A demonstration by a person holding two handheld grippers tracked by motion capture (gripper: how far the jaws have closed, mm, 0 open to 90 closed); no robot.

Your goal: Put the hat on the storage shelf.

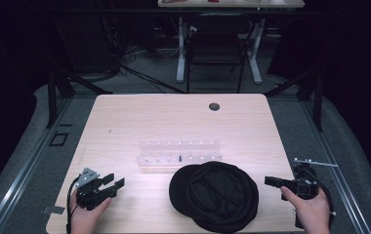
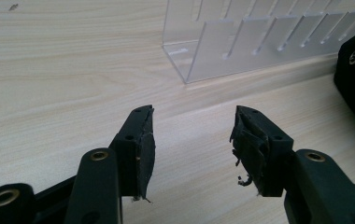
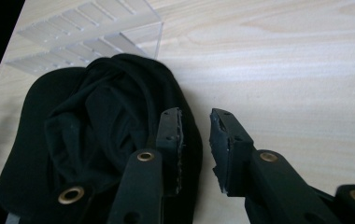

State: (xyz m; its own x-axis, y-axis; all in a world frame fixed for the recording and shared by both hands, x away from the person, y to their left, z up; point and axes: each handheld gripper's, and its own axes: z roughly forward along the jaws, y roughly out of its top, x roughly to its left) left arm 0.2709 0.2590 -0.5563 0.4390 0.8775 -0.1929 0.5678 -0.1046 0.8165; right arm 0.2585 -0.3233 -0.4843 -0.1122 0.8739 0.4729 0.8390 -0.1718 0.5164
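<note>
The right tool (image 3: 195, 116) hangs with its jaws parted and nothing between them just beside the right edge of the black cap (image 3: 96, 140), which lies on the table (image 3: 283, 60) touching the clear slotted rack (image 3: 91, 32) beyond it.

In the high view a black cap (image 1: 215, 195) runs off the bottom edge, so its near rim is cut away. A small dark item in the clear slotted rack (image 1: 179, 152) is too small to identify. In the left gripper view the cap's emblem is clipped at the right edge. In the right gripper view the cap continues under the gripper's arm.
</note>
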